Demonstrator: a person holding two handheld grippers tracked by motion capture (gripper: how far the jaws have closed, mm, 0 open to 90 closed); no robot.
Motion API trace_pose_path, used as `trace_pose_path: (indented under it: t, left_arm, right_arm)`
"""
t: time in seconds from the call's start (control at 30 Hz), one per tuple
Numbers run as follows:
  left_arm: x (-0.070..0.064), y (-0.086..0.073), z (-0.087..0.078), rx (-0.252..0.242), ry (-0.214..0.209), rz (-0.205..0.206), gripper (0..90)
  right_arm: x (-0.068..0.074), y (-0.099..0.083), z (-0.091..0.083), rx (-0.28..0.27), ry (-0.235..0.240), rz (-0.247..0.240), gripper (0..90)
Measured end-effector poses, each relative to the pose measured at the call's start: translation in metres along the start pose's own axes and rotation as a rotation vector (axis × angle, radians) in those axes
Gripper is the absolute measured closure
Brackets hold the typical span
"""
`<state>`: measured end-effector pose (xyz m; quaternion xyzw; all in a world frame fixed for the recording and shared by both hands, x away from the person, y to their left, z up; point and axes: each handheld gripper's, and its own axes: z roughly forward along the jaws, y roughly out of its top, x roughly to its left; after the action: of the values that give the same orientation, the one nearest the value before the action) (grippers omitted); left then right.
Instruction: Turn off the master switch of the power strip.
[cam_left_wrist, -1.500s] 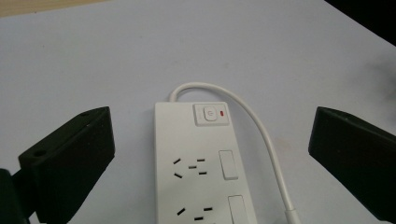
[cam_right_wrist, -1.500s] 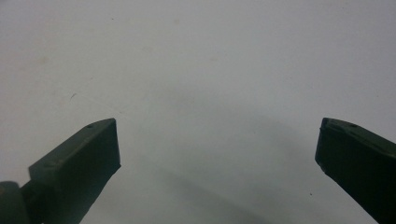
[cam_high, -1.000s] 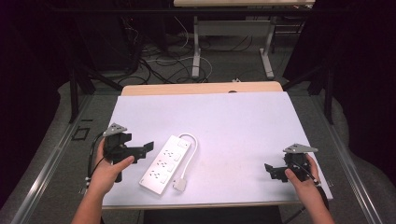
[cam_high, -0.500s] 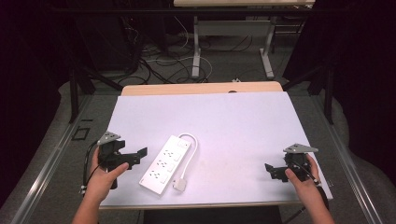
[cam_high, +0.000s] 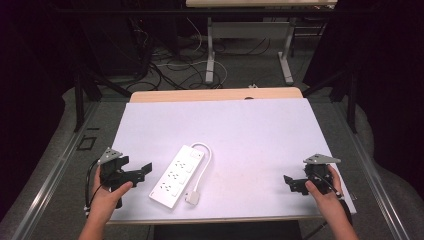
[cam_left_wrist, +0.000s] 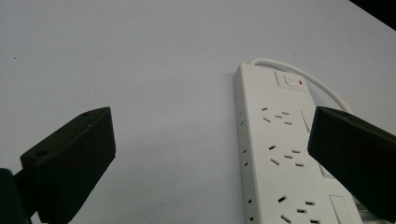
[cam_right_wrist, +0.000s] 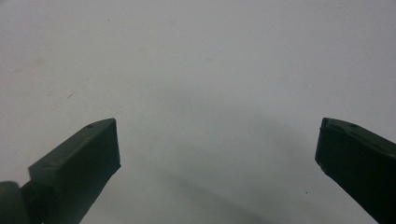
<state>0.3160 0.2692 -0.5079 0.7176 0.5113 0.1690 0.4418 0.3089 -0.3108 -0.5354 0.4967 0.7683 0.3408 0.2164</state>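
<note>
A white power strip (cam_high: 177, 175) lies slanted on the white table (cam_high: 260, 130), left of the middle. Its cord (cam_high: 206, 159) loops round to a plug (cam_high: 192, 198) beside its near end. My left gripper (cam_high: 141, 172) is open at the table's front left, a short way left of the strip and not touching it. In the left gripper view the power strip (cam_left_wrist: 285, 158), with its switch (cam_left_wrist: 290, 81) at the far end, runs under the right jaw of the open left gripper (cam_left_wrist: 210, 140). My right gripper (cam_high: 291, 183) is open at the front right, and in its own view the right gripper (cam_right_wrist: 217, 144) has bare table between its jaws.
The table's far wooden edge (cam_high: 215, 94) shows beyond the white surface. Behind it, another table's legs (cam_high: 210, 52) and loose cables (cam_high: 175, 65) are on the floor. Grey floor rails (cam_high: 55, 170) run along both sides.
My left gripper has drawn back toward the front-left edge, a little farther from the power strip. The right gripper and the strip have stayed put.
</note>
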Motion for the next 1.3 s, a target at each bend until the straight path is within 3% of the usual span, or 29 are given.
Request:
trace_pose_path:
  t: [0.67, 1.3]
  left_arm:
    - [0.009, -0.018, 0.010, 0.007, 0.063, -0.041, 1.5]
    - [0.016, -0.023, 0.015, 0.029, 0.082, -0.069, 2.0]
  right_arm:
    - [-0.002, -0.001, 0.001, 0.002, -0.002, 0.005, 0.0]
    - [-0.002, -0.002, 0.002, 0.005, 0.000, 0.005, 0.0]
